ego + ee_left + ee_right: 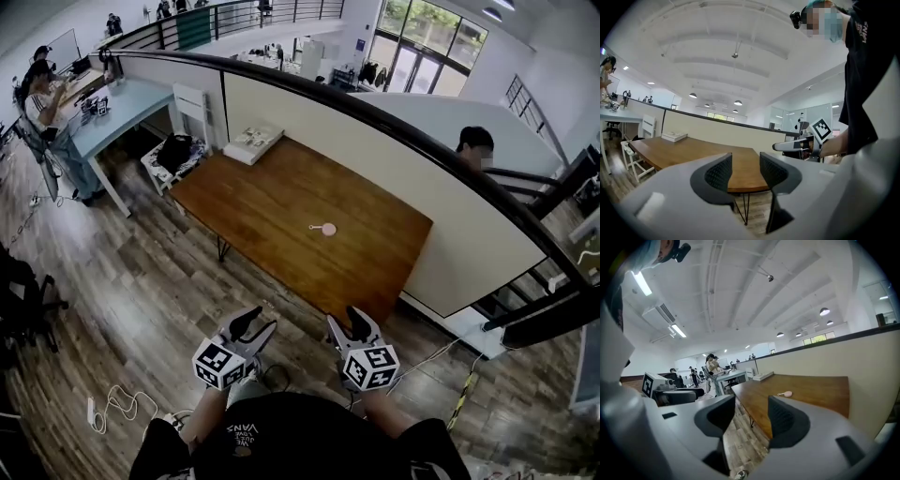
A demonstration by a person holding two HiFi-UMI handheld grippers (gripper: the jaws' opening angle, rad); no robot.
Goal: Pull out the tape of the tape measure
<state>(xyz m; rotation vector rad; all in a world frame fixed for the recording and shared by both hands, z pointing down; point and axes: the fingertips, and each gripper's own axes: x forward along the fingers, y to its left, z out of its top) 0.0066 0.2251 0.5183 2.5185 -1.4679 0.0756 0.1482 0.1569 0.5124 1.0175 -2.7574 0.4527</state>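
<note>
A small pink tape measure (328, 229) with a short tab lies near the middle of the brown wooden table (272, 202); it also shows in the right gripper view as the pink tape measure (787, 393). Both grippers hang off the table's near edge, close to the person's body. My left gripper (254, 323) is open with nothing between its jaws, as the left gripper (746, 169) view confirms. My right gripper (347, 323) is also open and empty, seen as the right gripper (751, 414) over the floor. Neither touches the tape measure.
A white box (252, 143) sits at the table's far left corner. A cream partition wall (375, 159) runs behind the table. A white chair (187, 112) and a blue desk (112, 112) stand to the left. Cables (117, 403) lie on the wood floor.
</note>
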